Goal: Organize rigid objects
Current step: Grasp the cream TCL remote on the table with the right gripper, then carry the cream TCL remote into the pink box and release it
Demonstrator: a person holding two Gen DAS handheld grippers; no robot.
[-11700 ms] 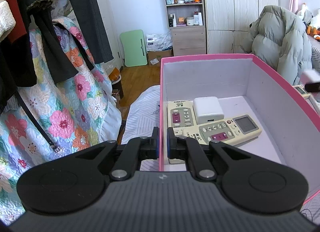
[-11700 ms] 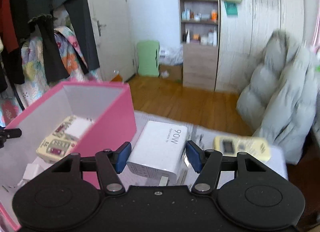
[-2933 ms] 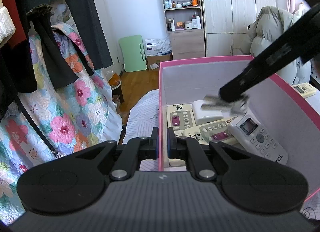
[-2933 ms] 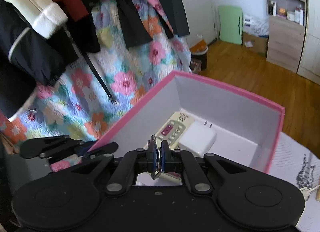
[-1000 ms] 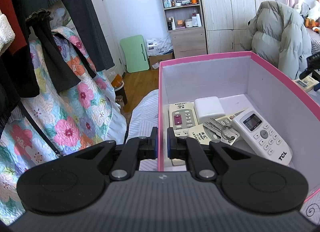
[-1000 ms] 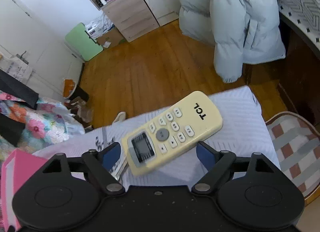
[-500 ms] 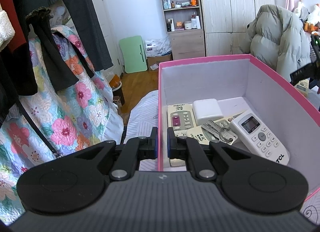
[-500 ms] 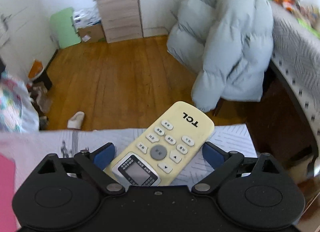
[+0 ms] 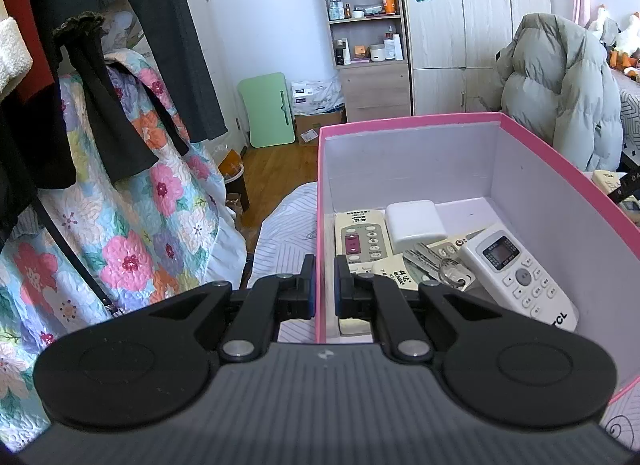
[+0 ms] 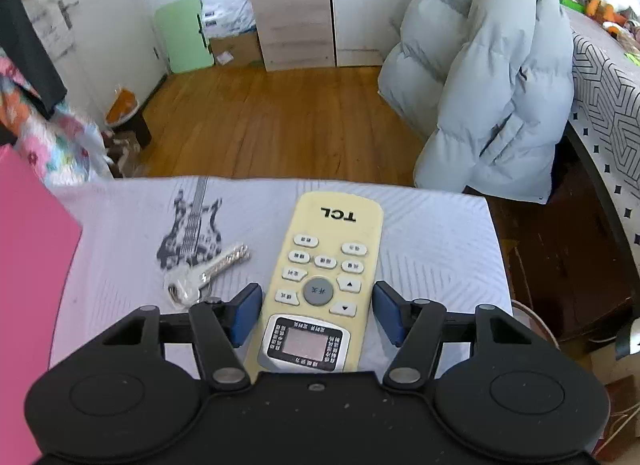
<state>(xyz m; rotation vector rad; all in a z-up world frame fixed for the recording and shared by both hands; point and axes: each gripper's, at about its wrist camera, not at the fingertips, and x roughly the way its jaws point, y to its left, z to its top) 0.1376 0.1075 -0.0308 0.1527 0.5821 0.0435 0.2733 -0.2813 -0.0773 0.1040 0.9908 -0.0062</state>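
Your right gripper (image 10: 317, 311) has just been closing around the yellow remote (image 10: 320, 281) at lower centre, pads not yet touching it; a key (image 10: 208, 271) lies to its left. Your left gripper (image 9: 324, 291) is clamped on the box (image 9: 324, 201) wall, centre frame.

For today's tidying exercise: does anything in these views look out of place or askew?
Yes. A yellowed TCL remote and a key lie on the cloth outside the pink box, while the other remotes sit inside, overlapping crookedly.
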